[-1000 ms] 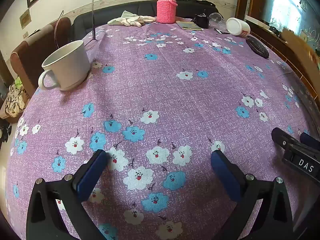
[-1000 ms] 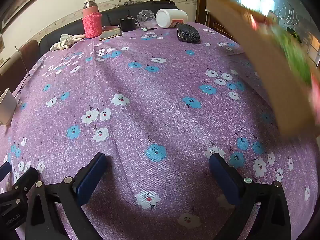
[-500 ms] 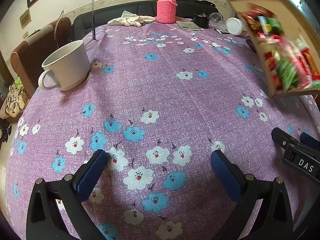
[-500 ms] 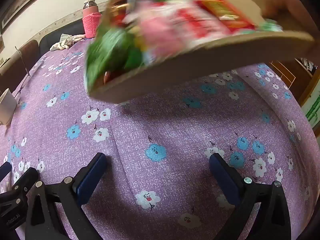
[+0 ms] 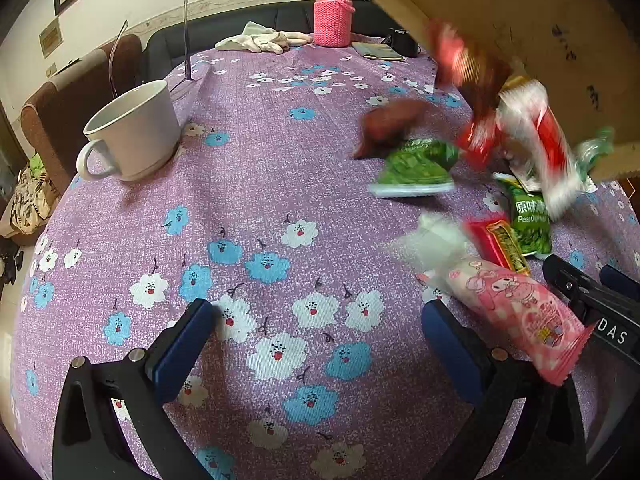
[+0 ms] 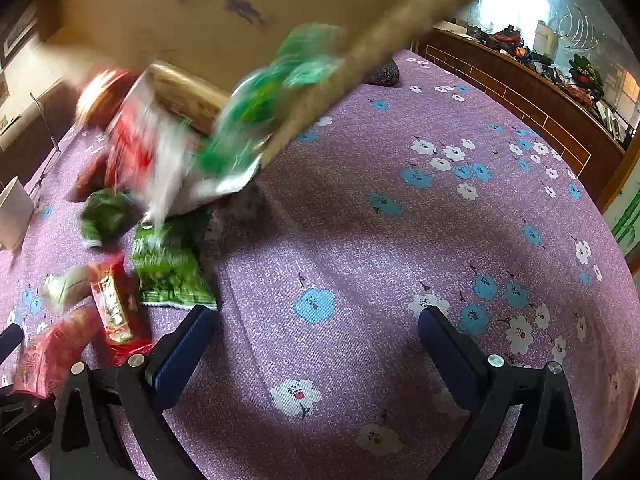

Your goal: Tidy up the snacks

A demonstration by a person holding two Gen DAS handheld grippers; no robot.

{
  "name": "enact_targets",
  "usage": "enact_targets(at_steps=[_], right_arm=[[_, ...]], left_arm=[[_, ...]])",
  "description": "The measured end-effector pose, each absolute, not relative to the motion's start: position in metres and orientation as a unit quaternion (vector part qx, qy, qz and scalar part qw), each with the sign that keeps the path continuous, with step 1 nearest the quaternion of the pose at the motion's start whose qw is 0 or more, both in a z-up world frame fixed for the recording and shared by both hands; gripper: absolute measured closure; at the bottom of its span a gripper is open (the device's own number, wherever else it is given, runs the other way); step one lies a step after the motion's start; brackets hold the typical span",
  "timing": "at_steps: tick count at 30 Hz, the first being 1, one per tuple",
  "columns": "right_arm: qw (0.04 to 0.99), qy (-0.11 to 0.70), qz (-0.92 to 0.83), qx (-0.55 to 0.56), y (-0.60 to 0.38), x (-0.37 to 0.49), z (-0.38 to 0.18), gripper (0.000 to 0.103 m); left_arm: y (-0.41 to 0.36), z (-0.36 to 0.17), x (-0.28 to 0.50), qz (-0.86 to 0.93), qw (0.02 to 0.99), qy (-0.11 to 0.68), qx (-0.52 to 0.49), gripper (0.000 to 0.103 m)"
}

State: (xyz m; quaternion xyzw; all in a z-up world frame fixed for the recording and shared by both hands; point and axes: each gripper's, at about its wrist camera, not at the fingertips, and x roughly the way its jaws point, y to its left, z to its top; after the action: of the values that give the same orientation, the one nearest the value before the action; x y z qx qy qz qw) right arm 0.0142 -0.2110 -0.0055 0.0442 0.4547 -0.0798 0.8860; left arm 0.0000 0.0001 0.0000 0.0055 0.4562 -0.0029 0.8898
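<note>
From the left wrist view, the left gripper (image 5: 316, 344) sits at 6 o'clock, spread wide and holding nothing, low over the purple floral tablecloth (image 5: 256, 184). The white mug (image 5: 134, 132) at 10 o'clock stands well apart from the mess. A tilted cardboard box (image 5: 520, 40) at 1 o'clock is spilling snacks (image 5: 516, 140), several blurred in mid-fall. Already down at 3 o'clock are a green pea packet (image 5: 530, 216), a red packet (image 5: 498, 242) touching it, and a pink cartoon packet (image 5: 516, 304) lying just beside the left gripper's right finger.

Risks, as I judge them: packets could skid under either gripper or pile up overlapped, making a clean single pick hard; crinkly film may slip.

The right gripper (image 6: 316, 344) is likewise wide and empty. In its view the box fills 11 o'clock, and the falling packets are too smeared to count or name. Who holds the box is out of frame.
</note>
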Motion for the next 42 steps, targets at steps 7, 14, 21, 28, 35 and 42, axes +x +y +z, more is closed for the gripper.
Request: enact_targets(at_steps=[7,14,21,28,35,42], right_arm=[[0.886,0.455,-0.08,0.044,-0.2115,0.0148,-0.0058,0.001],[0.886,0.455,-0.08,0.045,-0.2114,0.014,-0.0057,0.001],[0.886,0.455,-0.08,0.044,-0.2115,0.0142,-0.0058,0.001],[0.886,0.455,-0.08,0.044,-0.2113,0.0144,-0.0056,0.001],[0.886,0.455,-0.08,0.044,-0.2104,0.014,-0.0051,0.001],[0.886,0.455,-0.08,0.044,-0.2105,0.0141,-0.0049,0.001]], left_arm=[[0.0,0.0,0.0,-0.003,0.89,0.456,0.006,0.0],[0.0002,0.0001,0.0,-0.003,0.89,0.456,0.005,0.0],[0.0001,0.0,0.0,-0.003,0.89,0.456,0.005,0.0],[0.0,0.0,0.0,-0.003,0.89,0.456,0.005,0.0],[-0.0005,0.0001,-0.0004,0.003,0.89,0.455,0.003,0.0],[0.0004,-0.0006,-0.0001,0.003,0.89,0.455,0.003,0.0]])
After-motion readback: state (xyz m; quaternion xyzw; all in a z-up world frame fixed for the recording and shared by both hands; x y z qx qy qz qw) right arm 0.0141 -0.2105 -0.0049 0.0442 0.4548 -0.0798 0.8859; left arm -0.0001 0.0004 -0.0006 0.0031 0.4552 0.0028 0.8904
